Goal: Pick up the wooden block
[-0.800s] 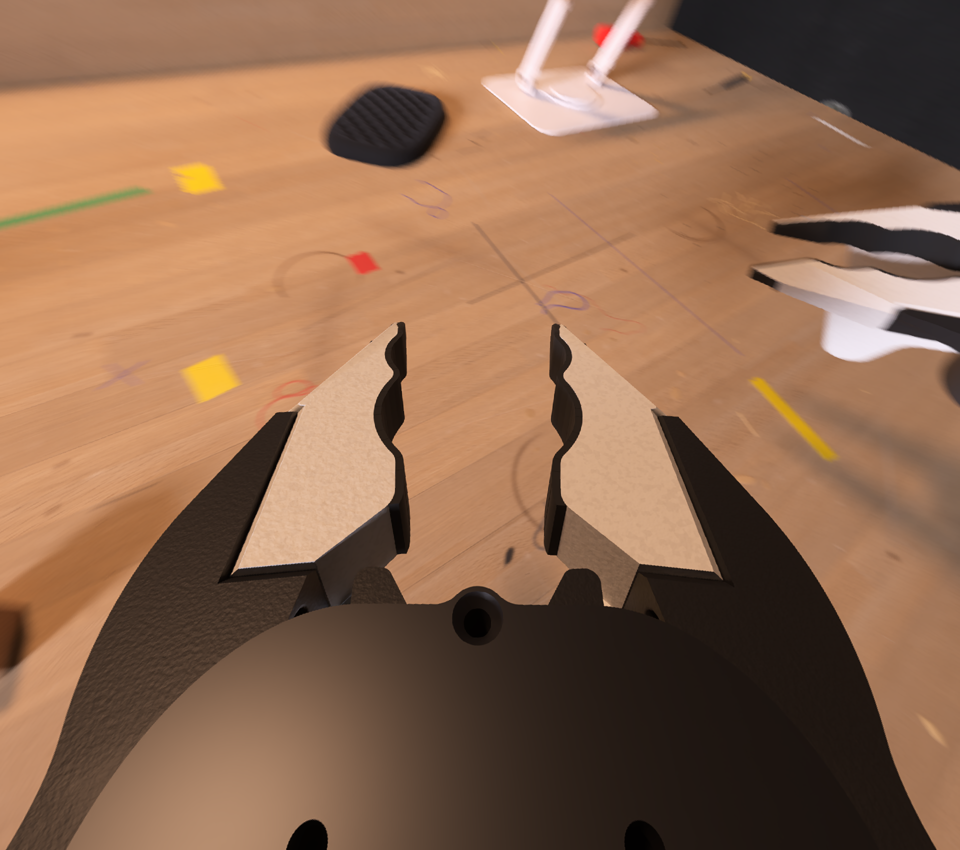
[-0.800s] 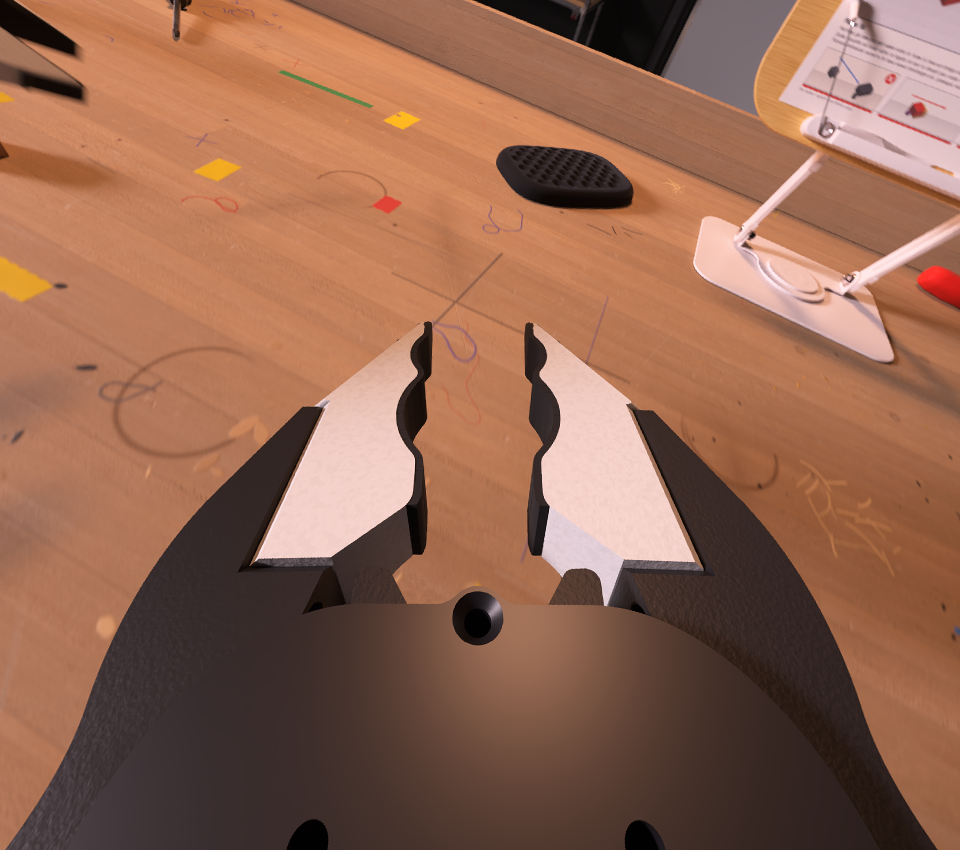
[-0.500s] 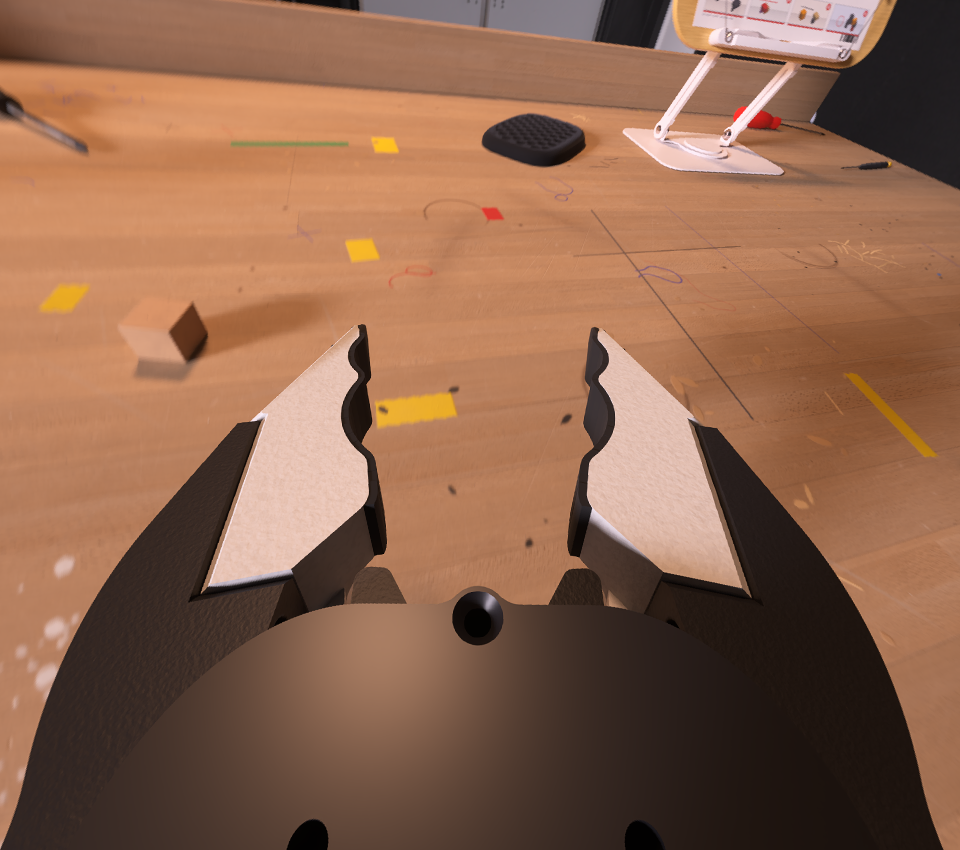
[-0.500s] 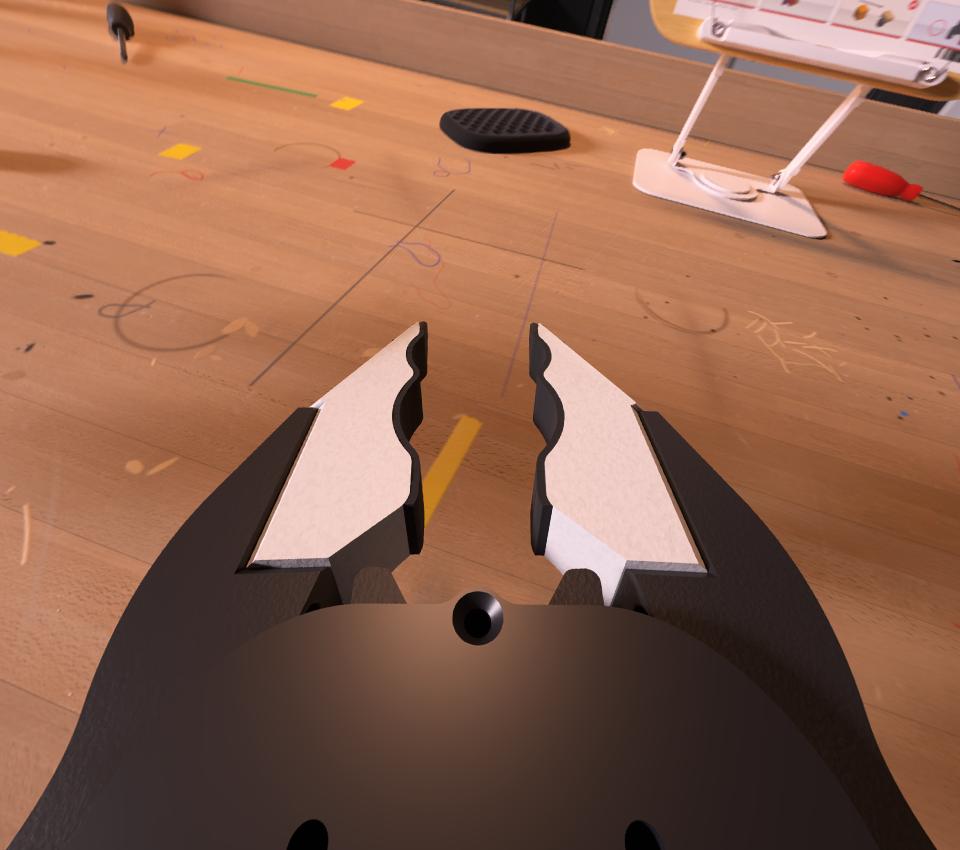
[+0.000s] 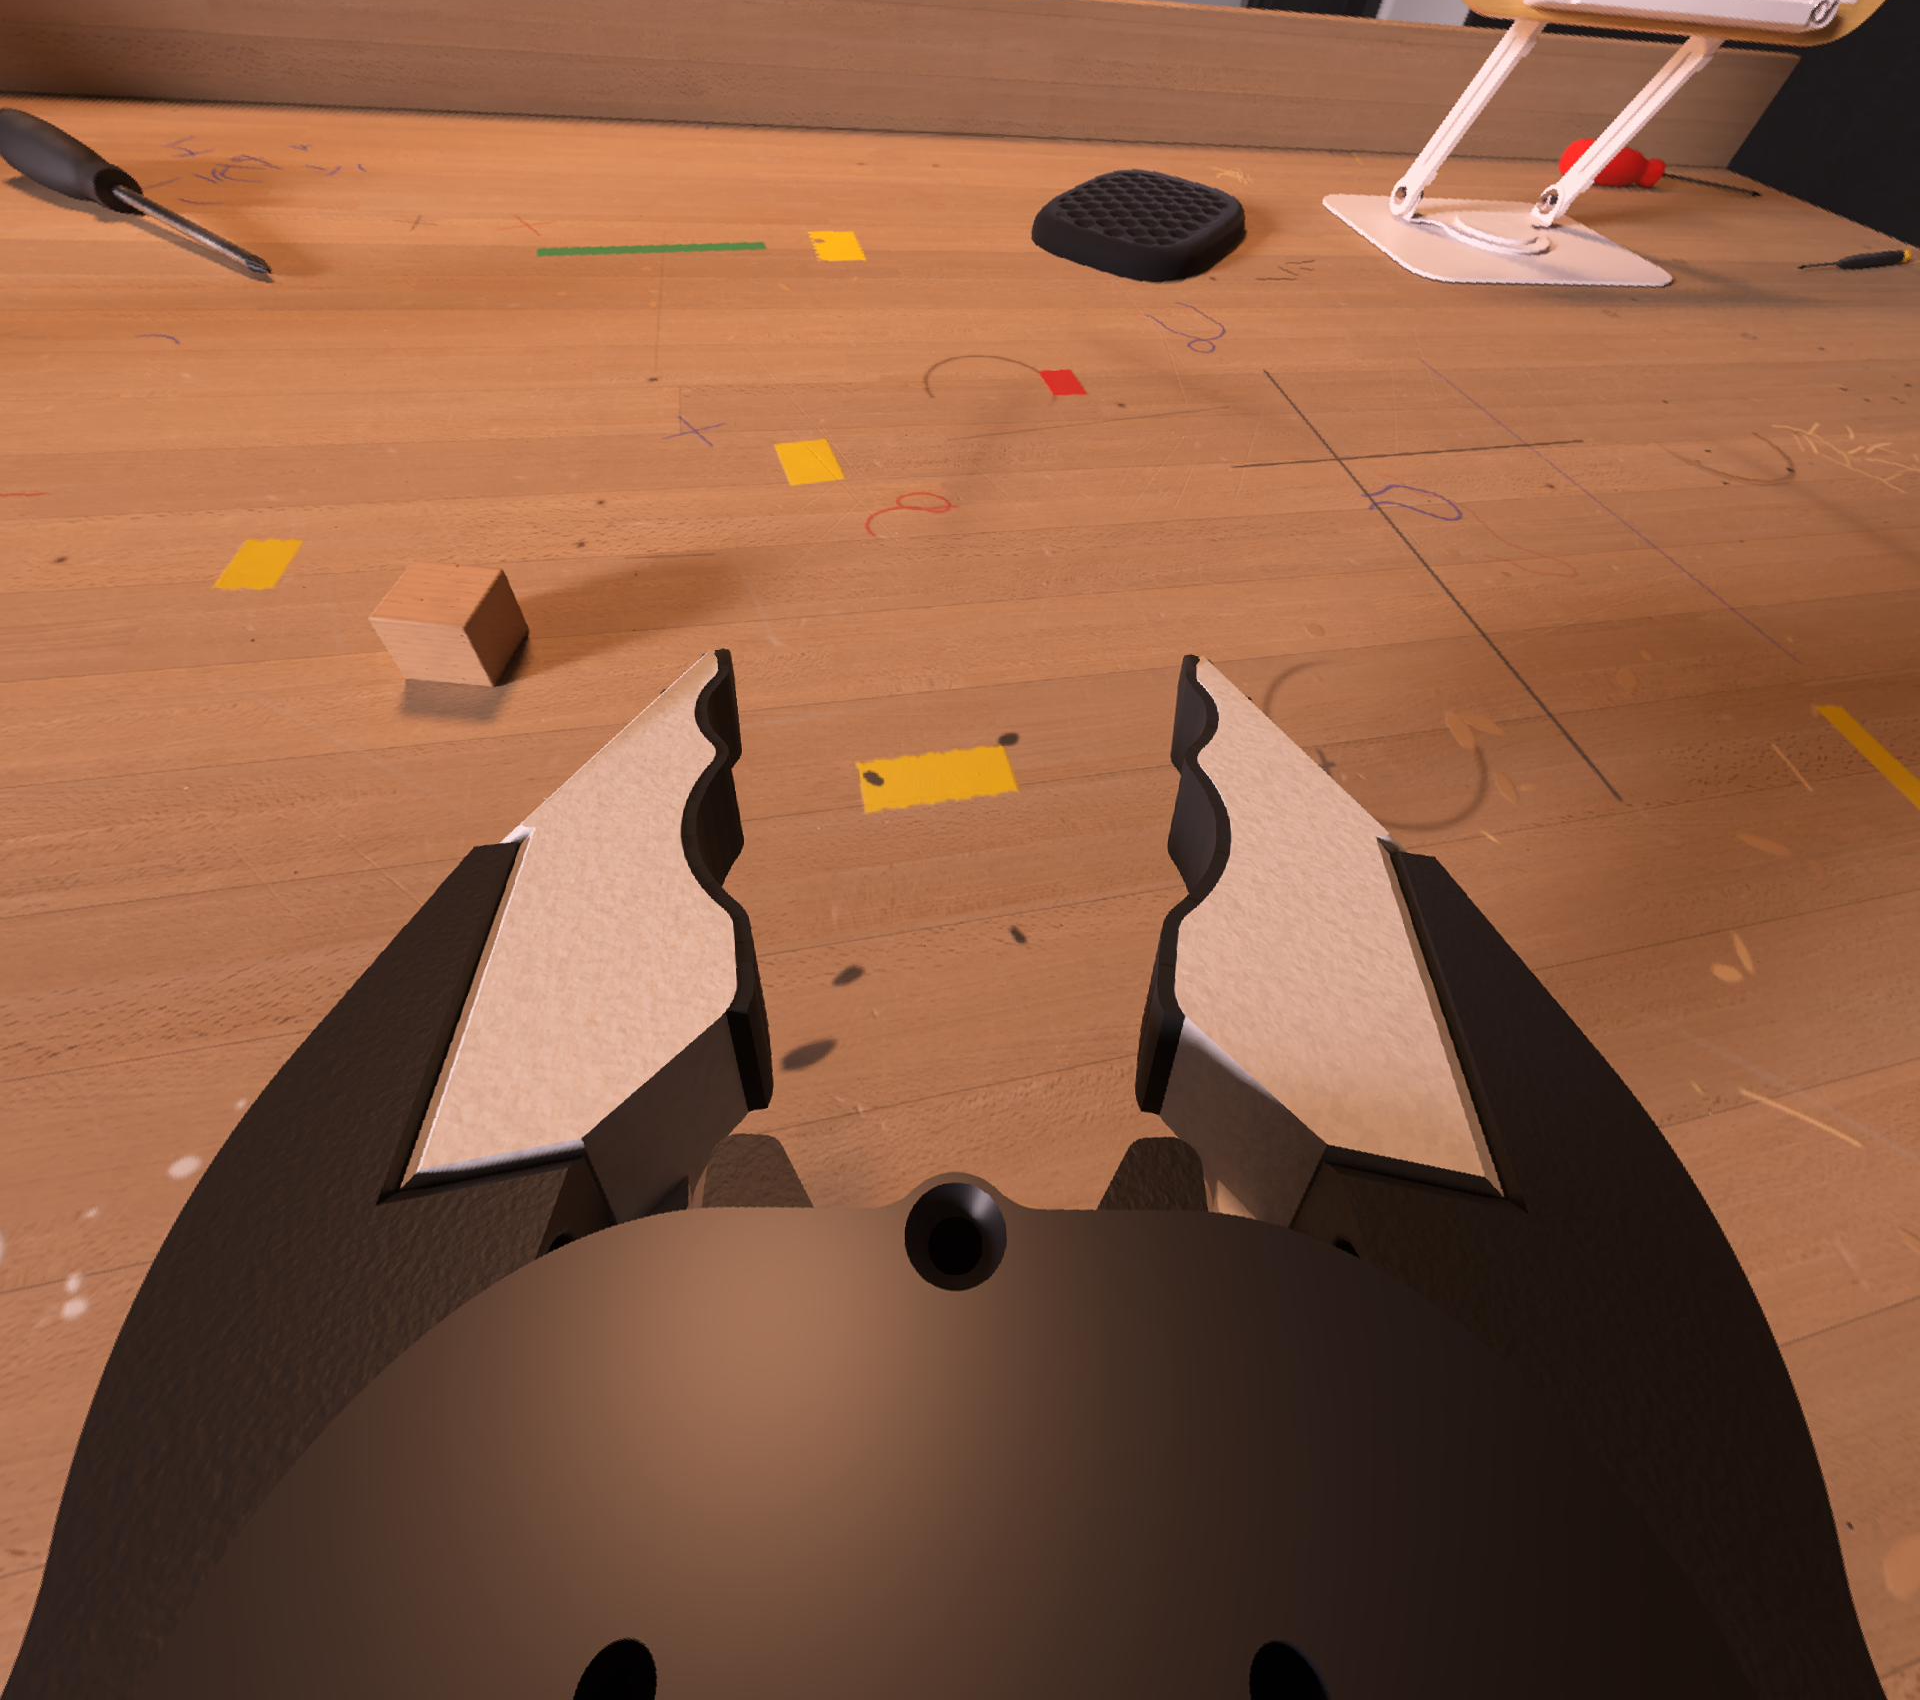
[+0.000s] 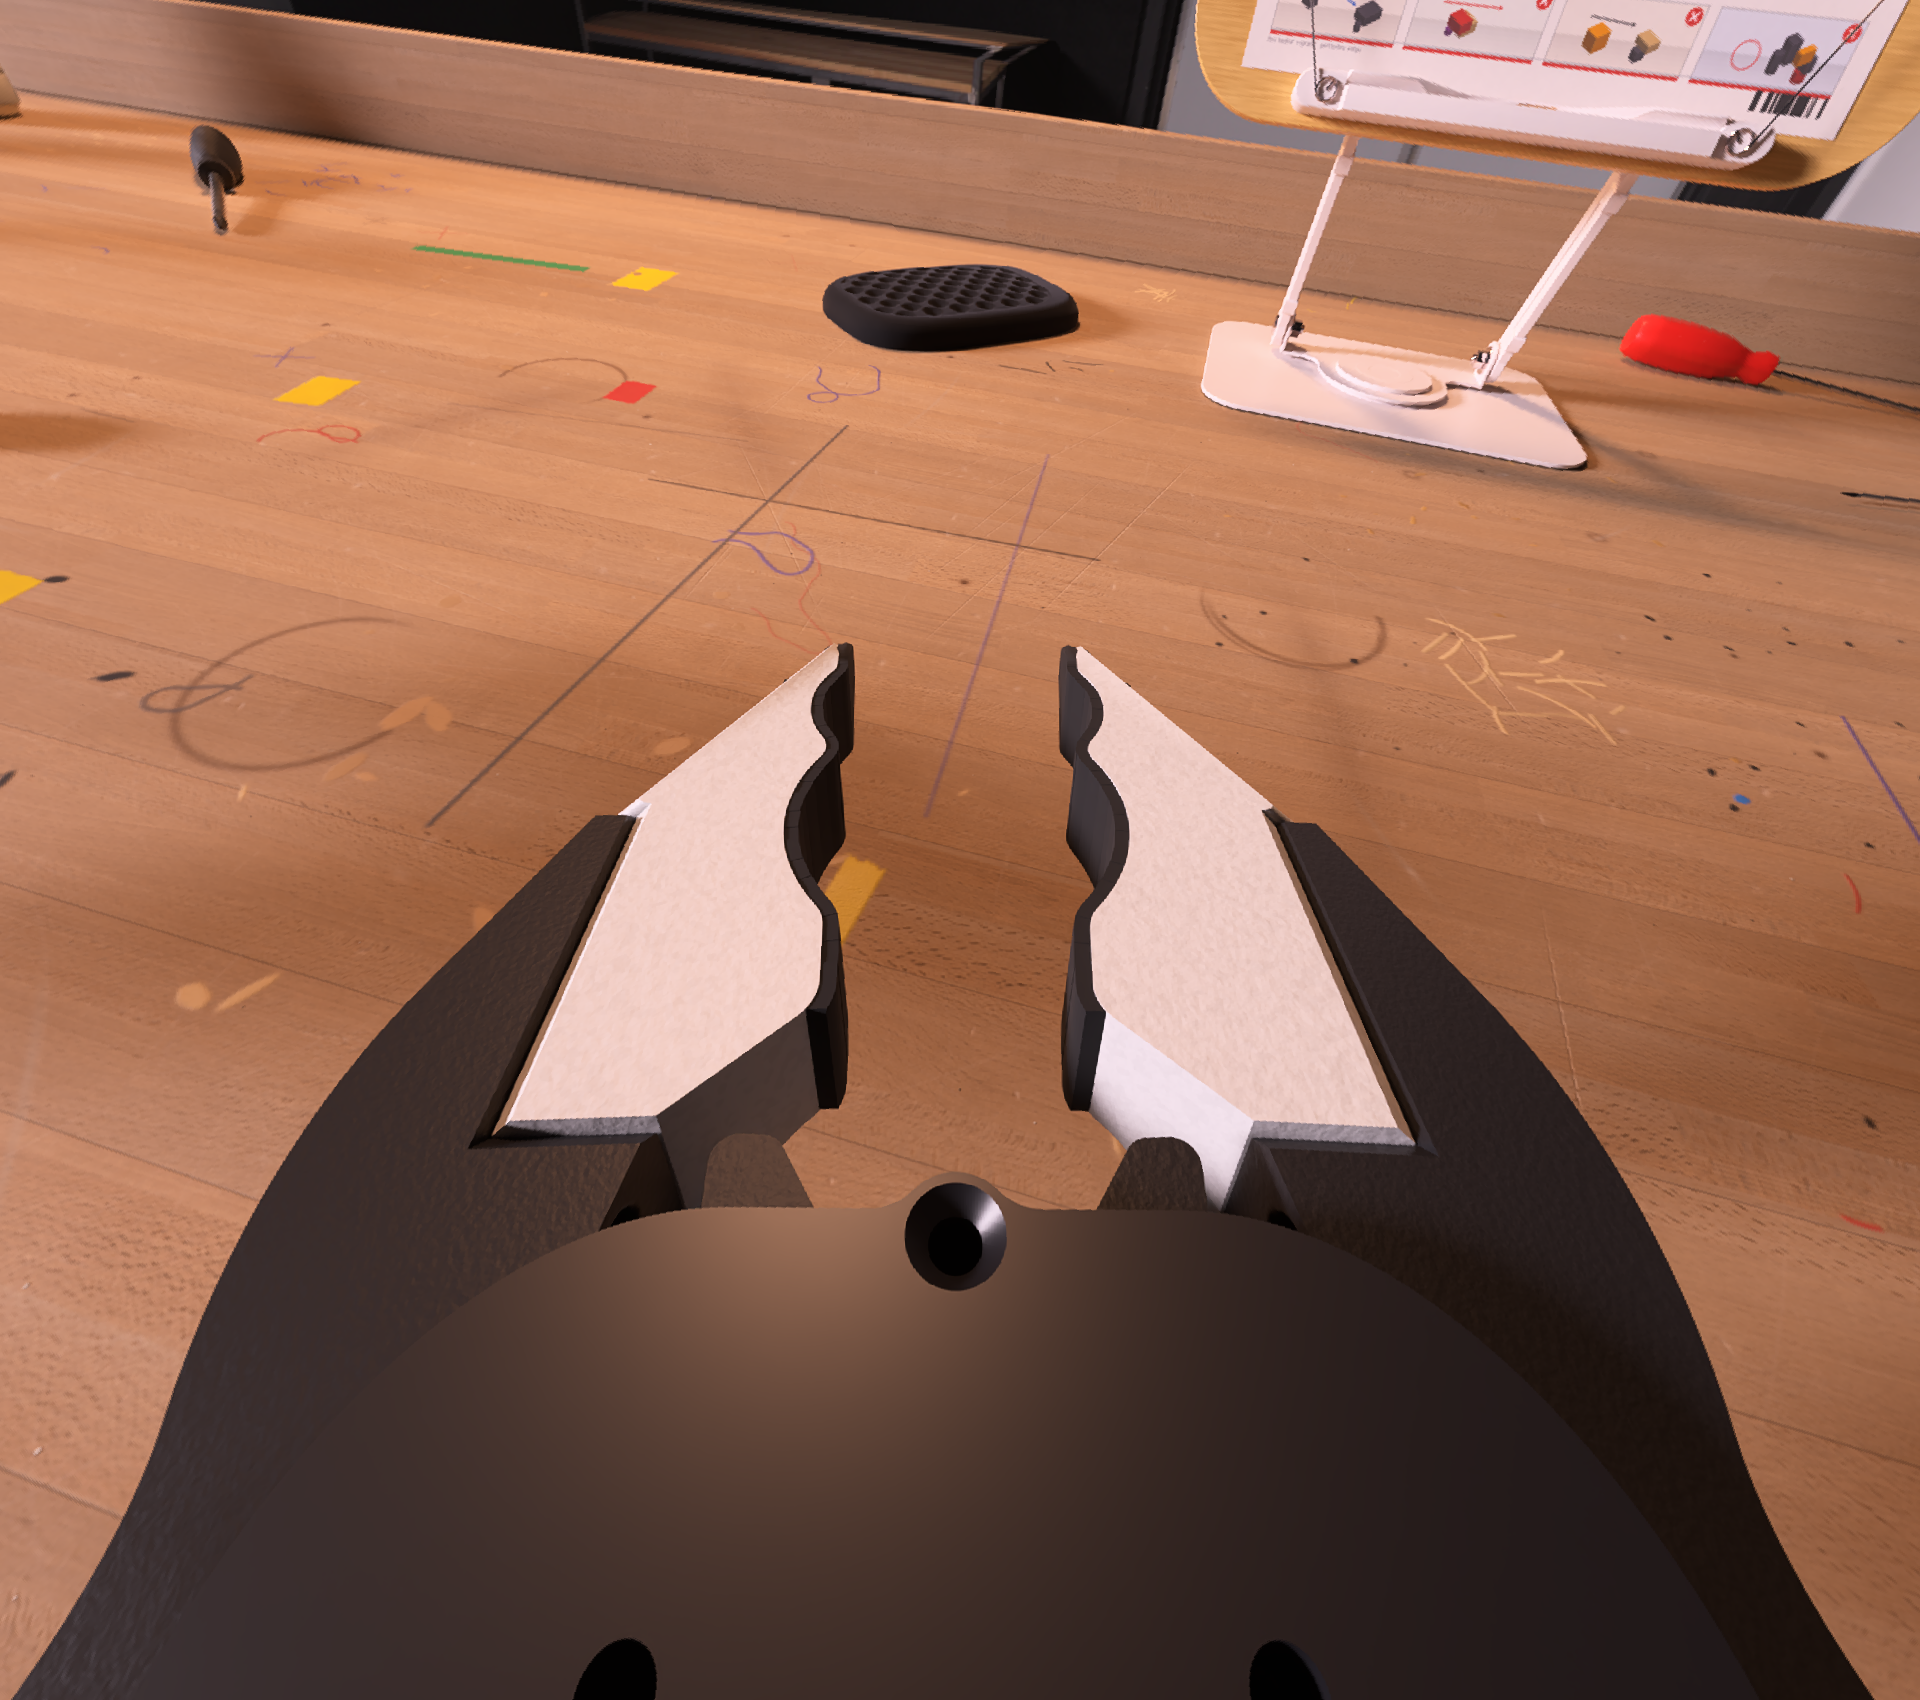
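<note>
A small light wooden block (image 5: 449,624) sits on the wooden workbench (image 5: 1039,871) in the left wrist view, ahead and to the left of my left gripper (image 5: 956,663). That gripper is open wide and empty, above a yellow tape patch, apart from the block. My right gripper (image 6: 954,653) is open with a narrower gap and empty, over bare bench (image 6: 1351,819). The block does not show in the right wrist view.
A black ribbed pad (image 5: 1139,225) (image 6: 950,306) lies at the back. A white stand (image 5: 1496,237) (image 6: 1392,393) holds a board with a sheet at the back right. A dark screwdriver (image 5: 114,185) (image 6: 214,171) lies back left, a red-handled one (image 6: 1694,349) back right. A wooden wall (image 5: 727,40) bounds the bench.
The left gripper has opened wider and swung left, bringing the block into view and then nearer. The right gripper has drawn back, and its jaws stay as they were.
</note>
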